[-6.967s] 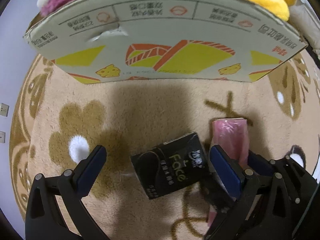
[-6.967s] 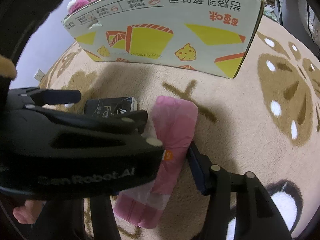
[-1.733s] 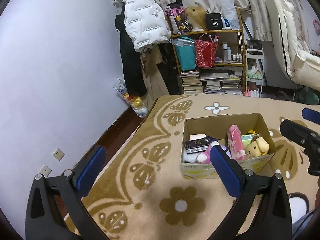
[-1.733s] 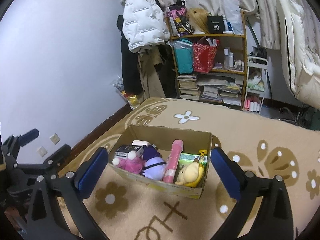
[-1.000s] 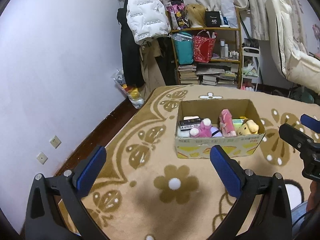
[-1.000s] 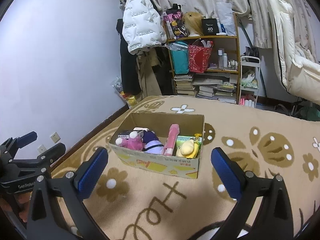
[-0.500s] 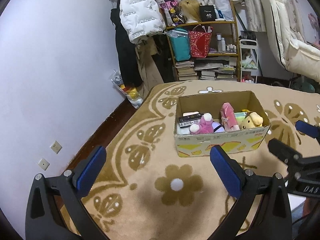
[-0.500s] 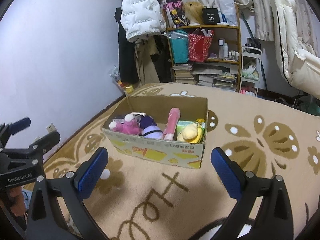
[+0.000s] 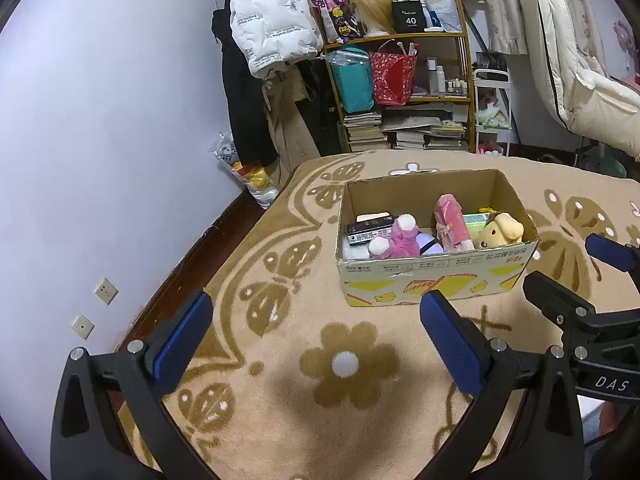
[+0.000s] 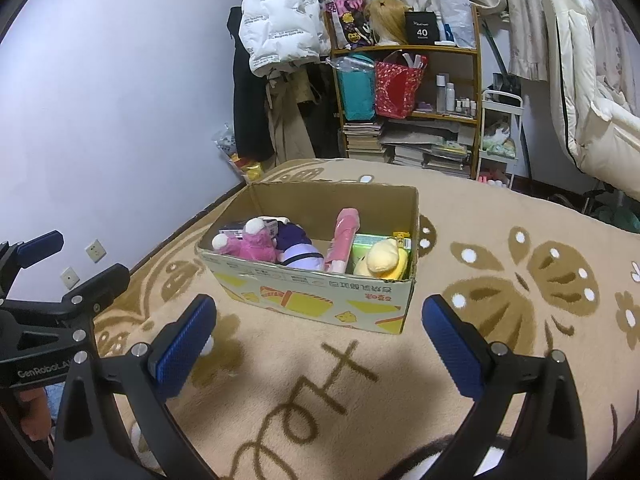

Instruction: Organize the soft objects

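A cardboard box stands on the patterned carpet. Inside lie a pink plush, a purple plush, a yellow dog plush, a pink pack standing on end, a black tissue pack and a green pack. My left gripper hangs open and empty well in front of the box. My right gripper is open and empty too, just short of the box front. Each gripper shows at the edge of the other's view.
A beige carpet with brown flowers and butterflies covers the floor. A shelf with bags, books and bottles stands at the back, coats hang to its left. A white quilt is at the right. The wall is at the left.
Seven seconds ago both grippers were down by the black and pink packs on the carpet; those packs now lie in the box. Both grippers have since drawn back and stay open.
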A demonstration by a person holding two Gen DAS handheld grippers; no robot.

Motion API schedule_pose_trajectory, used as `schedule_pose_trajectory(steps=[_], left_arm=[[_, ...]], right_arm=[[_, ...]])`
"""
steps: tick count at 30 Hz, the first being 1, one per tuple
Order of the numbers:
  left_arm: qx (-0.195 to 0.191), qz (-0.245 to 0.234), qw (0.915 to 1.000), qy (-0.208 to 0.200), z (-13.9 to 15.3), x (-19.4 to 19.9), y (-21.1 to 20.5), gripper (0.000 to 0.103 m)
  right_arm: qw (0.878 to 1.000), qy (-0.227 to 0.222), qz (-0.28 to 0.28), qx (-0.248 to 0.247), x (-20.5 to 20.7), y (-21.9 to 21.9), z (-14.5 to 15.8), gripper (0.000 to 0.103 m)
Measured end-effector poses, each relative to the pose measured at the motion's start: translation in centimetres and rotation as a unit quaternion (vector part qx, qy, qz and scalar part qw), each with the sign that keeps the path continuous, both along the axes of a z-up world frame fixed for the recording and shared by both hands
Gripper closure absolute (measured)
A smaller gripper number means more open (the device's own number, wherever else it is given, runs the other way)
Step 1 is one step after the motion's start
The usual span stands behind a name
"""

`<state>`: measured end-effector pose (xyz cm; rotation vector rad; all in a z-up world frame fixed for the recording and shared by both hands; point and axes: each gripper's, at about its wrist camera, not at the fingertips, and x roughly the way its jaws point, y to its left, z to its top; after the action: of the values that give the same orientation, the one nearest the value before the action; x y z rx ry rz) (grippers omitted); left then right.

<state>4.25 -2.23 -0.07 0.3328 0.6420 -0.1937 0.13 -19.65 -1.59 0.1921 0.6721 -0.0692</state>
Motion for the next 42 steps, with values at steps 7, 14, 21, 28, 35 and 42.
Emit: schedule_pose_trajectory(steps=[7, 14, 21, 28, 35, 42], left_arm=[[-0.005, 0.004, 1.0, 0.0, -0.03, 0.1, 0.17, 0.001], [-0.003, 0.009, 1.0, 0.0, -0.03, 0.14, 0.26, 0.001], [-0.007, 0.013, 0.9999, 0.0, -0.03, 0.22, 0.41, 0.001], [-0.006, 0.012, 0.9999, 0.001, 0.08, 0.19, 0.31, 0.001], [-0.007, 0.013, 0.9999, 0.002, 0.11, 0.16, 0.26, 0.001], [-0.007, 0.011, 0.9999, 0.002, 0.11, 0.21, 0.36, 0.001]], right_arm=[[1.0, -0.003, -0.009, 0.002, 0.11, -0.11, -0.46, 0.0], [1.0, 0.0, -0.015, 0.006, 0.09, -0.32, -0.69, 0.0], [1.0, -0.001, -0.018, 0.005, 0.05, -0.38, -0.73, 0.0], [1.0, -0.002, -0.024, 0.007, -0.13, -0.41, -0.84, 0.0], [1.0, -0.001, -0.026, 0.007, -0.22, -0.37, -0.85, 0.0], [1.0, -0.001, -0.026, 0.007, -0.23, -0.39, -0.85, 0.0]])
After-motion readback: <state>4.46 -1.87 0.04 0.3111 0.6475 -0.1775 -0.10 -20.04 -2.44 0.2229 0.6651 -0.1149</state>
